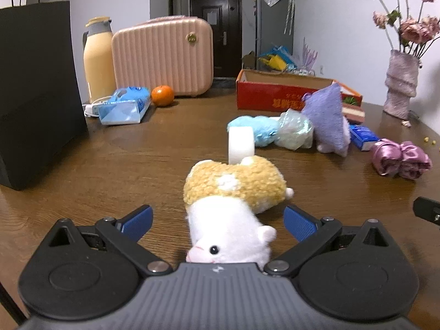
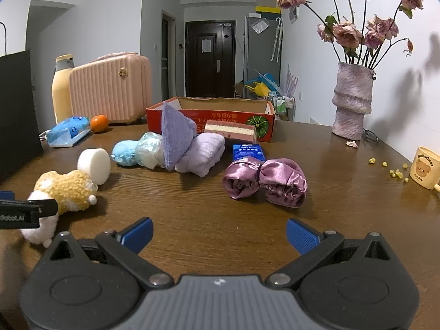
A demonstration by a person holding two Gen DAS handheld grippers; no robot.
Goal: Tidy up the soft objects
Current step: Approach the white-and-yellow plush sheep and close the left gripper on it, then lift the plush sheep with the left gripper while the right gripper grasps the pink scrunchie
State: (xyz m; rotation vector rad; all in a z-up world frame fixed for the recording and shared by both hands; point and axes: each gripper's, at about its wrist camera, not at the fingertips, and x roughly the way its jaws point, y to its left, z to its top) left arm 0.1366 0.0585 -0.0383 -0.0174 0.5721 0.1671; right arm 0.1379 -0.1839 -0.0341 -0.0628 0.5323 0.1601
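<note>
Brown wood-grain tabletop (image 2: 220, 220) carries two plush hamsters. One hamster (image 1: 233, 200), tan-backed with a white fluffy belly and face, lies near the front edge between the left gripper's (image 1: 217, 220) wide-spread jaws, untouched. One blue hamster (image 2: 123, 155) lies mid-tabletop beside one white foam cylinder (image 2: 95, 165). One purple satin scrunchie (image 2: 265, 181) sits ahead of the right gripper (image 2: 220, 232), jaws wide, empty.

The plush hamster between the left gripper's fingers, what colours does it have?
The plush hamster has a tan-yellow back and a white face and belly, clearest in the left wrist view.
</note>
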